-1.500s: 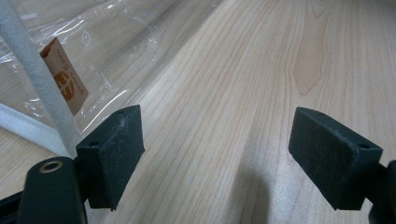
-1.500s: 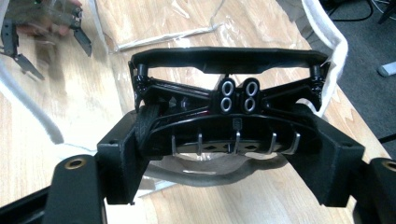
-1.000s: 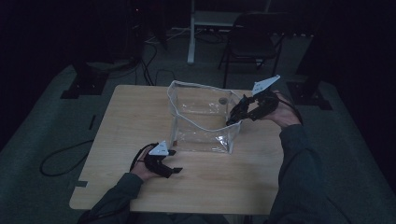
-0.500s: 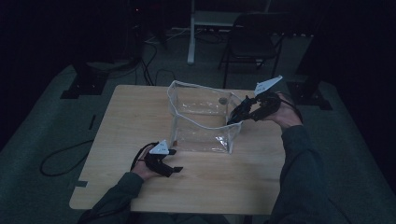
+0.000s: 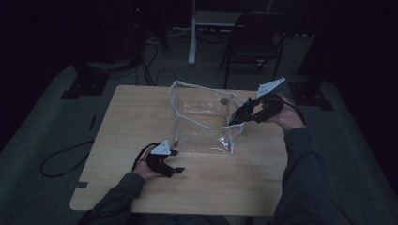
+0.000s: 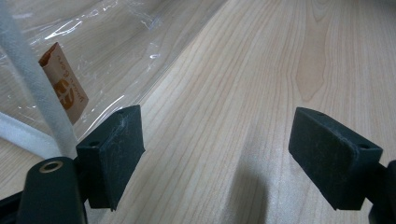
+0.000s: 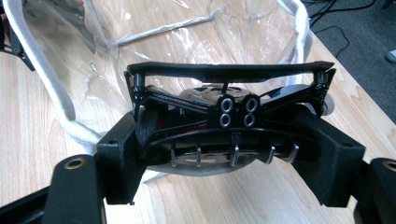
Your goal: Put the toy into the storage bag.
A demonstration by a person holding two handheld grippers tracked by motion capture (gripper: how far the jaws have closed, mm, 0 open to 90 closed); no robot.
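A clear plastic bag (image 5: 202, 122) with a white corded rim stands open on the wooden table (image 5: 131, 117). My right gripper (image 5: 237, 117) sits at the bag's right rim, shut on a black clip-like object. In the right gripper view that object (image 7: 229, 112) spans the gap between the jaws of the right gripper (image 7: 229, 156), showing screws and several metal prongs, with the bag (image 7: 140, 42) behind it. My left gripper (image 5: 177, 161) rests open on the table by the bag's near-left corner. In its own view the left gripper (image 6: 219, 154) holds nothing, and an orange-brown label (image 6: 63, 81) shows through the bag (image 6: 93, 56).
A small grey round piece (image 5: 224, 100) sits at the bag's far side. Beyond the table stand a dark folding chair (image 5: 256, 42) and a white desk leg (image 5: 192, 33). Cables (image 5: 61, 159) lie on the floor at the left. The room is dim.
The right hand has shifted slightly to the right at the bag's rim. The left gripper has stayed where it was.
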